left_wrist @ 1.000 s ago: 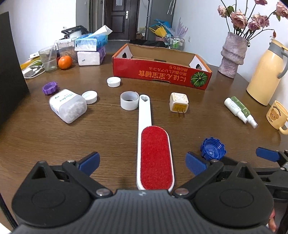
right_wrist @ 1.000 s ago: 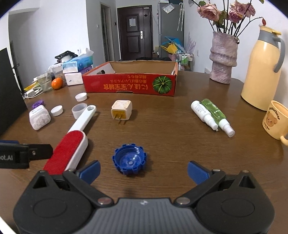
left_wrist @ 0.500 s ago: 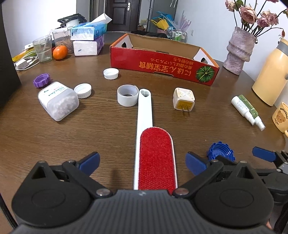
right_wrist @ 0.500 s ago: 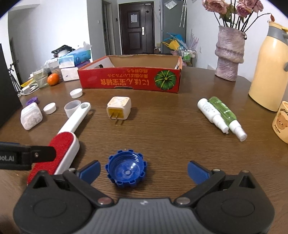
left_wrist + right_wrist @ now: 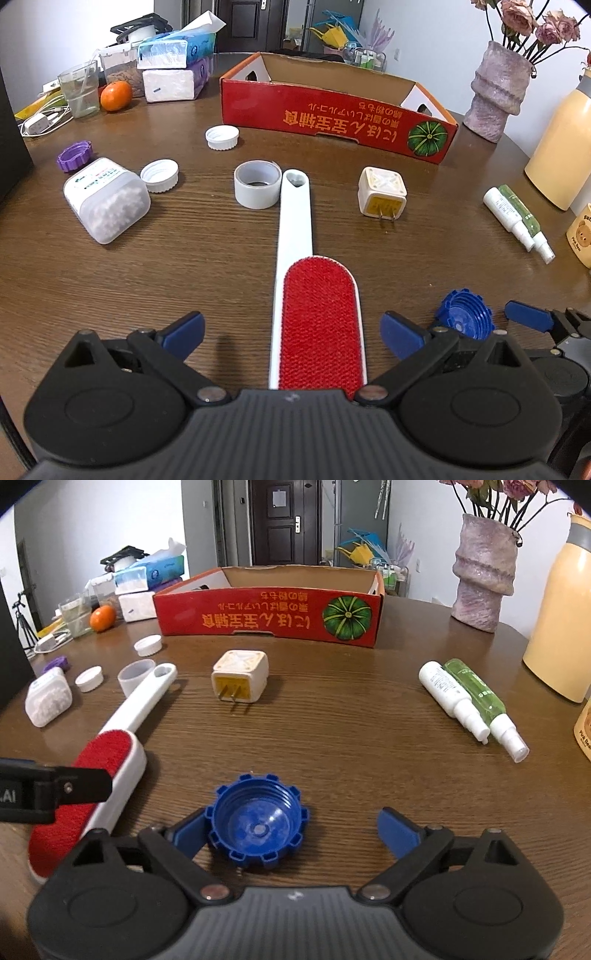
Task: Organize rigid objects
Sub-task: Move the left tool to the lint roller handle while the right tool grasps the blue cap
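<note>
Your left gripper (image 5: 291,328) straddles the lint brush (image 5: 319,325), fingers wide; your right gripper (image 5: 291,830) (closing, still wide) has the blue cap (image 5: 257,829) at its 9 o'clock finger.

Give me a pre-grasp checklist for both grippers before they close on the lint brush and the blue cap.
1. Left gripper open, pads clear of lint brush: ok.
2. Brush head centred between left jaws: ok.
3. Right gripper open; its jaws have just been closing: ok.
4. Blue cap between right jaws: ok, but off-centre, against the left pad.
5. Grippers apart from each other: ok, though close.
6. Red box has room for the items: cannot tell, its floor is hidden.
</note>
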The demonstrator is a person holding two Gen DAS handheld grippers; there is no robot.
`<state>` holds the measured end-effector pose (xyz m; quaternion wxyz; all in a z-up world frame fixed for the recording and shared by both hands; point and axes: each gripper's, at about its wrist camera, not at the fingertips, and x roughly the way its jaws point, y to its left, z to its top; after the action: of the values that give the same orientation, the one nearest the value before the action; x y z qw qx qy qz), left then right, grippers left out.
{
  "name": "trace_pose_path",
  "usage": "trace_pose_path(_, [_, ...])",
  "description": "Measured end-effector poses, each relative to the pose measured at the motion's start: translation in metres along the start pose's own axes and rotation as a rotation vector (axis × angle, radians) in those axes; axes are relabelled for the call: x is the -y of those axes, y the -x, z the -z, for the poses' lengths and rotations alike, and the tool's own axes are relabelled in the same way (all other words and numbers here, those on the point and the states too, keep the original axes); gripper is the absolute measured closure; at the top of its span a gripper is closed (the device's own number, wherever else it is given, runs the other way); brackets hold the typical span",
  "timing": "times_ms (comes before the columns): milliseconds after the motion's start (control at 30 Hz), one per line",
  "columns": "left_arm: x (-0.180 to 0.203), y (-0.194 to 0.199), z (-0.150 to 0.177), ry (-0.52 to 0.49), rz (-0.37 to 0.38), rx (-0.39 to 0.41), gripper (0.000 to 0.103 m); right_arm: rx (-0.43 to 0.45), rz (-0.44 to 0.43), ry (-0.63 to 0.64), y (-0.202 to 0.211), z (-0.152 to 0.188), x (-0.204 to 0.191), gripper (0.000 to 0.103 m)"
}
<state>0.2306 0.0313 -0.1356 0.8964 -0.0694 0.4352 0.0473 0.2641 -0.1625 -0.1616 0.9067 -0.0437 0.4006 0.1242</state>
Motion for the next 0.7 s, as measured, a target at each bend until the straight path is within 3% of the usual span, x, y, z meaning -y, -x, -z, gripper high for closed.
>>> trace_pose_path(67, [0.001, -0.003, 0.0, -0.002, -0.002, -0.004, 0.0, -0.011, 0.003, 0.002, -0.002, 0.0, 0.001, 0.0])
trace_pose_path(467, [0.006, -0.019, 0.0, 0.001, -0.03, -0.03, 0.0, -0.016, -0.003, 0.004, -0.002, -0.001, 0.006, 0.0])
trace_pose_path(600, [0.007, -0.022, 0.001, 0.007, -0.029, -0.04, 0.0, 0.001, 0.004, -0.006, 0.001, 0.0, 0.011, 0.012])
trace_pose_path(700, [0.009, -0.024, 0.002, 0.003, -0.031, -0.04, 0.001, 0.015, -0.004, -0.005, 0.005, 0.0, 0.014, 0.027])
